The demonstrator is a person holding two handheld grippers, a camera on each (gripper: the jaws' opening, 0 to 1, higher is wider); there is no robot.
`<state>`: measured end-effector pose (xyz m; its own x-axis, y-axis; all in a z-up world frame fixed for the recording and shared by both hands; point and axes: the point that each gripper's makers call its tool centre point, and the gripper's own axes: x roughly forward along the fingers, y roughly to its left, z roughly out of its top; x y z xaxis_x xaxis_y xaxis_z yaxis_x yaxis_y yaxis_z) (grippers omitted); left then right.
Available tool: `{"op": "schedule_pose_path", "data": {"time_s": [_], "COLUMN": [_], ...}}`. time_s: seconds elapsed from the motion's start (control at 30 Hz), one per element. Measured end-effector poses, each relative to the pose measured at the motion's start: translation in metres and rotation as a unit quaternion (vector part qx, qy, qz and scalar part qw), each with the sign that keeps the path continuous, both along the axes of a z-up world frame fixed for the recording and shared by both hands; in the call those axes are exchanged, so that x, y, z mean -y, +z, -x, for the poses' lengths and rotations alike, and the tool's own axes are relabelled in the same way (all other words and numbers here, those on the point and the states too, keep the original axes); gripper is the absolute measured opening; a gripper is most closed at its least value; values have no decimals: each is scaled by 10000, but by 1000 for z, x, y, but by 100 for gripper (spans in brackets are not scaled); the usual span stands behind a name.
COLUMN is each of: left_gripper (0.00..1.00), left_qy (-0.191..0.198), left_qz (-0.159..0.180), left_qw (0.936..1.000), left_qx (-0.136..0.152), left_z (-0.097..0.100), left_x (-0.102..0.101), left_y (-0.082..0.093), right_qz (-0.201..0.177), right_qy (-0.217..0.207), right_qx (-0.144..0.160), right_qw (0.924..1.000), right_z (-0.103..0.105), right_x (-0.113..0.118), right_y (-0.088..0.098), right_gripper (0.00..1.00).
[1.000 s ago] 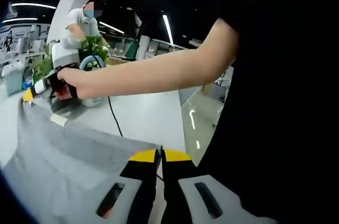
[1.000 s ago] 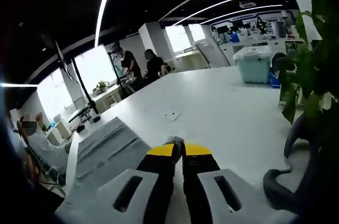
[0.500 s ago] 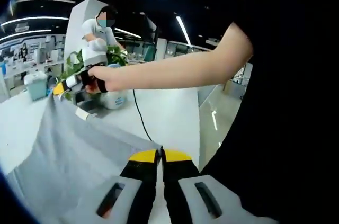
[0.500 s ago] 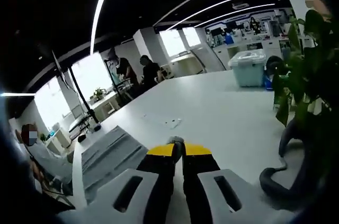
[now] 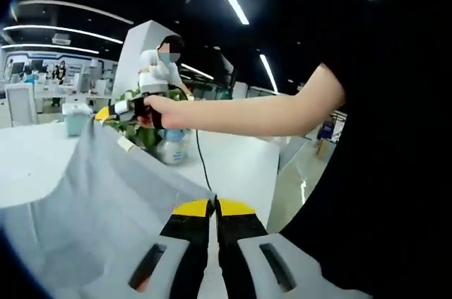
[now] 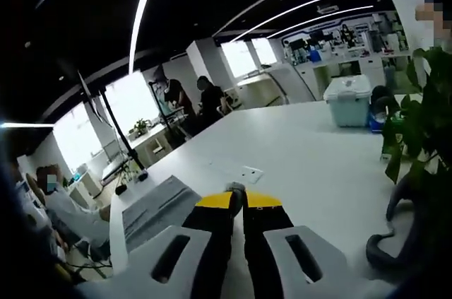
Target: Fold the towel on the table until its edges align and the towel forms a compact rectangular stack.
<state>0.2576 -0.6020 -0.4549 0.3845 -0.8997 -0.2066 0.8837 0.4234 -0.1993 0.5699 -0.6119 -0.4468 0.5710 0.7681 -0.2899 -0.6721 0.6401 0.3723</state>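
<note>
Overall, a white table (image 6: 296,150) is seen beneath a grey towel (image 5: 99,207), which is lifted and stretched between both tools. One corner is clamped by the left gripper (image 5: 213,206), jaws closed on it; another is pinched by the right gripper (image 6: 237,198), held by a hand (image 5: 164,112). Green plant (image 6: 417,122) stands beside.

Beyond my right jaws I see an open office: dark ceiling (image 6: 212,2) with strip lights (image 6: 145,2), bright windows (image 6: 127,101), white desks (image 6: 311,150).
</note>
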Motion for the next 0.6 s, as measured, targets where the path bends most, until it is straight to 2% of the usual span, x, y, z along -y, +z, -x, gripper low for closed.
{"op": "schedule_pose_path", "data": {"time_s": [0.07,0.1,0.23,0.37,0.47,0.53,0.6], "left_gripper": [2,2,2,2,2,2,2], "left_qy": [-4,-11,-76,-124,-155,-170,-103], "left_qz": [-60,-48,154,481,638,721,530], "left_qw": [10000,10000,9999,9987,9977,9972,9985], "left_qx": [40,40,5,-117,-155,-143,-67], "left_z": [8,11,20,18,15,13,9], "left_x": [-2,-2,-4,-18,-32,-40,-49], "left_y": [-1,-1,1,7,17,23,21], "right_qz": [27,161,253,373,125,110,145], "right_qy": [71,172,286,267,109,105,-28], "right_qx": [41,114,103,102,-8,-38,-86], "right_qw": [10000,9997,9992,9989,9999,9999,9999], "right_z": [8,15,22,19,15,12,7], "right_x": [-8,-13,-21,-28,-35,-41,-44], "right_y": [4,6,5,-2,1,2,2], "right_gripper": [1,1,1,1,1,1,1]}}
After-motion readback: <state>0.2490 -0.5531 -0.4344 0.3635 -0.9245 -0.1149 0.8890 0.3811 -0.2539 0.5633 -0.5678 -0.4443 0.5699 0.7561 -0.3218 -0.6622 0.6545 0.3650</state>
